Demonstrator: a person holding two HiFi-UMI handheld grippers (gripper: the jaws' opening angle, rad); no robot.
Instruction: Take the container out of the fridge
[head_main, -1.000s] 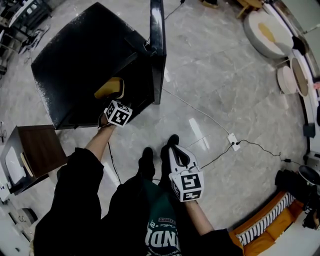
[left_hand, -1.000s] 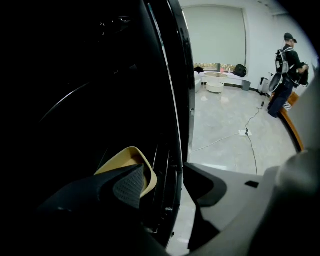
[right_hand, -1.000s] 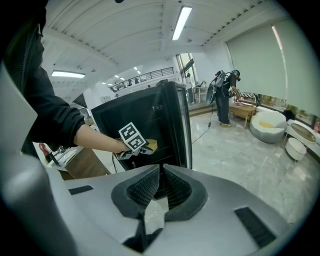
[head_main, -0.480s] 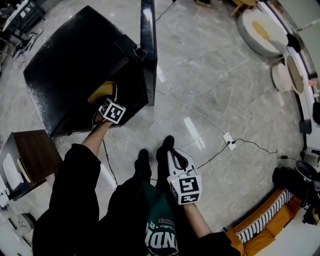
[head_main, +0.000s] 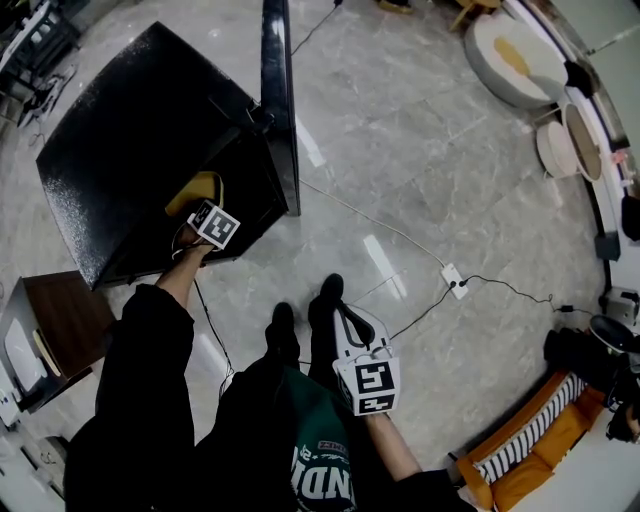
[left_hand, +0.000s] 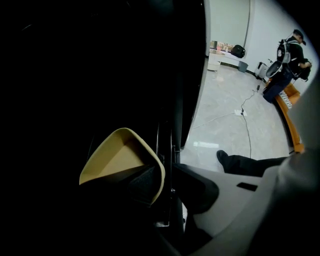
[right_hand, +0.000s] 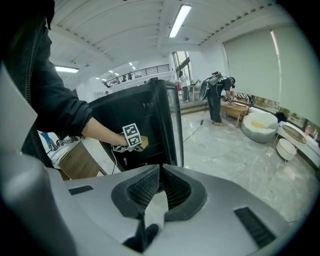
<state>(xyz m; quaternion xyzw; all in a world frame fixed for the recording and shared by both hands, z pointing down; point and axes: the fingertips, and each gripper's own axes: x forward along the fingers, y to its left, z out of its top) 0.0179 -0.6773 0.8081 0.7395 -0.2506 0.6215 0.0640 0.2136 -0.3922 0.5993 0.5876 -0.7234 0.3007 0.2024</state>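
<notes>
- Our left gripper straddles the rim of the yellow container, one pad inside and one outside. Its jaws have just been closing, and a slight gap shows at the outer pad.
- The container sits inside the open black fridge, beside its door.
- Our right gripper hangs well apart, jaws together, empty.
- Our green shirt shows cropped letters "ND".
</notes>
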